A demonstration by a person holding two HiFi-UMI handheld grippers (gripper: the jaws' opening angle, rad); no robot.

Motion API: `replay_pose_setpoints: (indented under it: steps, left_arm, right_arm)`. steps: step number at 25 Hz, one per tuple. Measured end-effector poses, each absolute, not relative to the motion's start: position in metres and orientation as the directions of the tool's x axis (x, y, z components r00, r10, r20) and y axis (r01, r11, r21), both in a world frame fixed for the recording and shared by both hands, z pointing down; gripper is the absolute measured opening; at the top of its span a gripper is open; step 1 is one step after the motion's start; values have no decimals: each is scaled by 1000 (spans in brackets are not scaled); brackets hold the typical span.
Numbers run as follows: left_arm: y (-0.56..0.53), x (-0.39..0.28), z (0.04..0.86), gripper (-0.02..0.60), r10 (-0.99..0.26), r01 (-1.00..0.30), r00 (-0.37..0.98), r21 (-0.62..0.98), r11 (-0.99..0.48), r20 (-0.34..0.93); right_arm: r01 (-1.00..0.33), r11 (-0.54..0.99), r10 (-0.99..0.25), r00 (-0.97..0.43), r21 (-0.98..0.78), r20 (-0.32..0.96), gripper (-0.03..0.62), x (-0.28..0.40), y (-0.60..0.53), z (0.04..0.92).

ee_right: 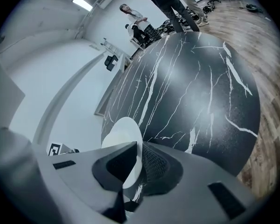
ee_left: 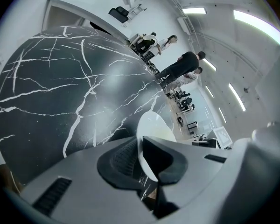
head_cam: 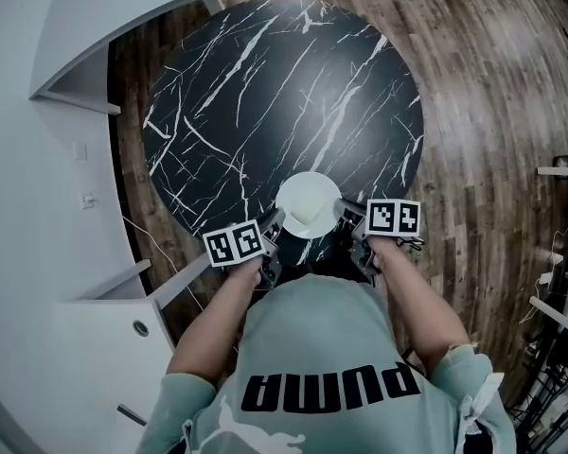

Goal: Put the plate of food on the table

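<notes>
A round white plate [head_cam: 308, 201] is held level between my two grippers, over the near edge of the round black marble table [head_cam: 284, 93]. Something pale lies in its middle, too faint to make out. My left gripper [head_cam: 273, 227] is shut on the plate's left rim and my right gripper [head_cam: 348, 218] on its right rim. In the left gripper view the plate [ee_left: 154, 125] runs edge-on between the pads of the left gripper [ee_left: 141, 160]. In the right gripper view the plate [ee_right: 121, 134] is pinched the same way by the right gripper [ee_right: 139, 164]. I cannot tell whether the plate touches the tabletop.
A white curved wall and cabinet [head_cam: 38, 206] stand close on the left of the table. Wooden floor [head_cam: 492, 112] surrounds it on the right and far side. Metal racks [head_cam: 563, 282] stand at the right edge. Several people [ee_left: 177, 66] stand far beyond the table.
</notes>
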State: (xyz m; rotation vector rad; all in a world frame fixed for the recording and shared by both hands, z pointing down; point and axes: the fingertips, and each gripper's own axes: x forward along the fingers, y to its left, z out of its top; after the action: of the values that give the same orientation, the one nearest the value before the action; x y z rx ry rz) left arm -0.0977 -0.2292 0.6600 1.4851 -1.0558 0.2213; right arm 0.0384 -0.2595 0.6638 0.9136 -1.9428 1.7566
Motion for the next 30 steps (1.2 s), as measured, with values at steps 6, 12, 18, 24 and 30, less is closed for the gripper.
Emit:
replay_pose_setpoints:
  steps: [6,12,18,24,30]
  left_arm:
    - [-235,-97,672,41,-465,-718,550,677,162,694]
    - [-237,-99,685,44,-450,-731,539,661,168,711]
    - [-235,-99,694,46,-435,-747,528,643,172,729]
    - [-236,-100,699,48,-426,-759,521,630,165,740]
    - [-236,-100,704,51,-417,-771,513,616,161,751]
  right_arm:
    - [-684,24,-204,-717,-729,667,37,38,-267,676]
    - [-696,32,-192,-708,-717,679,37,36,-270,685]
    - [-712,45,-178,-696,-700,696,37,35,-270,693]
    - [-725,48,-177,-683,-687,708,38,35,-270,698]
    - [-732,48,-178,-675,-679,716,40,35,-269,703]
